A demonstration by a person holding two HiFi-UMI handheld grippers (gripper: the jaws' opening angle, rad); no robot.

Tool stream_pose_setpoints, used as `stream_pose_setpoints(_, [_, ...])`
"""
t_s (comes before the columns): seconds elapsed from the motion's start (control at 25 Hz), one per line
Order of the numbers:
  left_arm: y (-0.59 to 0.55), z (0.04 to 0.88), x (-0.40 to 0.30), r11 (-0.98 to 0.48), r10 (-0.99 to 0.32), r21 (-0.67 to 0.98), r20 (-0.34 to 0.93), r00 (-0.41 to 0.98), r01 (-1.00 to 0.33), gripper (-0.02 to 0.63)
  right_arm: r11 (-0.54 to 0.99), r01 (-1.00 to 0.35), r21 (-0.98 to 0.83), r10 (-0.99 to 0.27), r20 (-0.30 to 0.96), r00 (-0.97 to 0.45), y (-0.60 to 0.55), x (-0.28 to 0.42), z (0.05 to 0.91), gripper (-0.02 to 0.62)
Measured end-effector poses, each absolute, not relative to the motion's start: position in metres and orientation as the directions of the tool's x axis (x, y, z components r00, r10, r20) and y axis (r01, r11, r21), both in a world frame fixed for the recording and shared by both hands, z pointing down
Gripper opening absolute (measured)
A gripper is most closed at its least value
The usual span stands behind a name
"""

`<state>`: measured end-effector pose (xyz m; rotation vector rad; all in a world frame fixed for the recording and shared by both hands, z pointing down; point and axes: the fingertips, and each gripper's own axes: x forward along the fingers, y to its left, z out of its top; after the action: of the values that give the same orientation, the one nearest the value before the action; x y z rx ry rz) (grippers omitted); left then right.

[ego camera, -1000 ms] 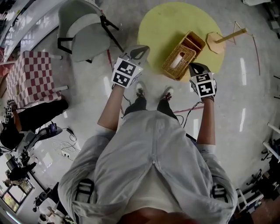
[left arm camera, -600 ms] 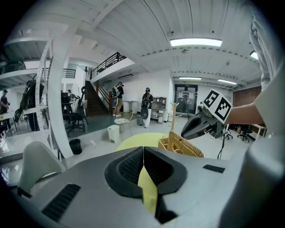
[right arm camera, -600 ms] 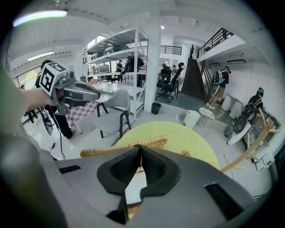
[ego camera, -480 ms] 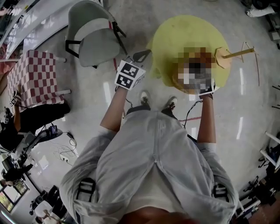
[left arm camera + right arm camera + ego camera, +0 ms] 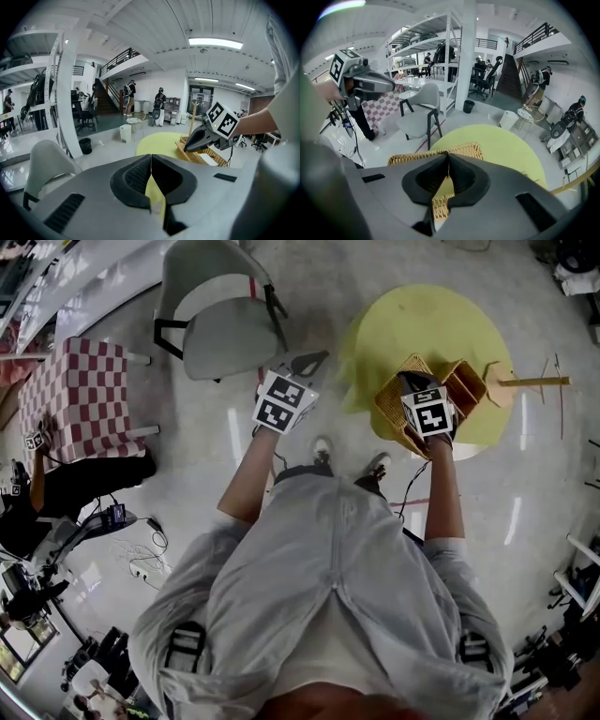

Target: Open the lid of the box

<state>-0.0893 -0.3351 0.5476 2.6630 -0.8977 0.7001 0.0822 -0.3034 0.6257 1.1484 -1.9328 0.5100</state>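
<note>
At the 6 o'clock rim of the round yellow bench (image 5: 422,320), the wicker box (image 5: 389,407) sits close to the edge. Right claw (image 5: 405,381), tips together and empty, hovers over it. Left claw (image 5: 314,359), likewise closed on nothing, hangs over open floor (image 5: 216,442) at the bench's 9 o'clock, beside a grey chair (image 5: 225,334).

Round yellow table (image 5: 441,324); wicker box (image 5: 392,407), wooden stand (image 5: 530,382) on it.

Bright white ceiling strip lamps (image 5: 215,43) are glaring off the glossy grey floor (image 5: 232,435); fisheye edges are curving
</note>
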Motion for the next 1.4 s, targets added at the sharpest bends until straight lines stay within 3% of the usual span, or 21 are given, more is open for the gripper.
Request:
stream_pose_setpoints(0.24, [-0.339, 0.559, -0.106, -0.769, -0.5, 0.09, 0.533, 0.683, -0.633, 0.029, 0.479, -0.877, 0.049, -0.502, 0.834, -0.228, -0.306, 0.078, 0.652, 0.049])
stream_pose_setpoints(0.36, [-0.336, 0.561, -0.105, -0.772, -0.494, 0.097, 0.531, 0.689, -0.629, 0.029, 0.474, -0.88, 0.037, -0.477, 0.851, -0.221, -0.301, 0.08, 0.659, 0.107])
stream_pose_setpoints(0.56, [-0.325, 0.559, -0.092, -0.786, -0.482, 0.095, 0.525, 0.701, -0.611, 0.029, 0.458, -0.889, 0.023, -0.499, 0.834, -0.236, -0.294, 0.087, 0.649, 0.11])
stream_pose_setpoints(1.12, [-0.308, 0.496, -0.032, -0.803, -0.52, 0.044, 0.437, 0.734, -0.595, 0.029, 0.302, -0.942, 0.148, -0.775, 0.614, -0.153, -0.276, 0.164, 0.504, 0.034])
stream_pose_setpoints(1.4, [-0.306, 0.441, 0.003, -0.815, -0.55, -0.03, 0.354, 0.757, -0.578, 0.029, 0.274, -0.936, 0.222, -0.851, 0.51, -0.128, -0.259, 0.199, 0.44, 0.023])
